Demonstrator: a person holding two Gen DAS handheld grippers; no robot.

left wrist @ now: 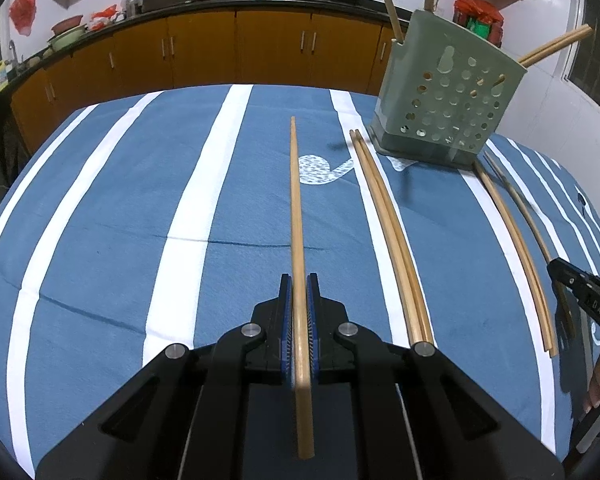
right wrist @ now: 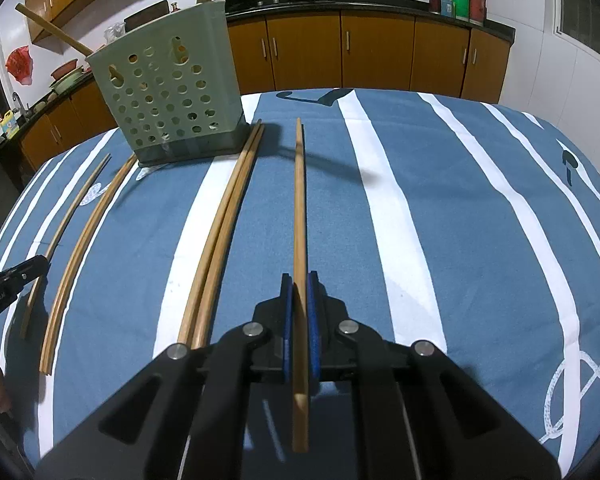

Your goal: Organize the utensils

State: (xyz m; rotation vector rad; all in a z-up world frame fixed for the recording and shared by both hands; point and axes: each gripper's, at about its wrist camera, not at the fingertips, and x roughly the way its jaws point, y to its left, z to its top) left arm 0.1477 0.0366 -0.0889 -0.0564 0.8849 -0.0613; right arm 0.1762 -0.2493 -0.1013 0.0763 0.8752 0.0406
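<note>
now, with each gripper (left wrist: pixel 299 296) (right wrist: pixel 299 296) pinching one chopstick (left wrist: pixel 296 216) (right wrist: pixel 299 208), we should lift them level and tip them into the green holder (left wrist: pixel 448 92)

Even indoor light is filling both views, bright enough that the blue-and-white striped cloth (left wrist: pixel 140 216) is reading clearly and sharply. The green utensil holder (left wrist: pixel 448 92) is casting a soft, dark shadow onto the cloth just beside its base, spreading away from it in the right wrist view. Faint glare is showing on the white wall tiles (right wrist: pixel 548 52) behind the holder. Fisheye distortion is bowing the straight chopsticks (right wrist: pixel 216 236) near the holder and curving the cabinets (left wrist: pixel 236 44), while the corners are darkening to black.
</note>
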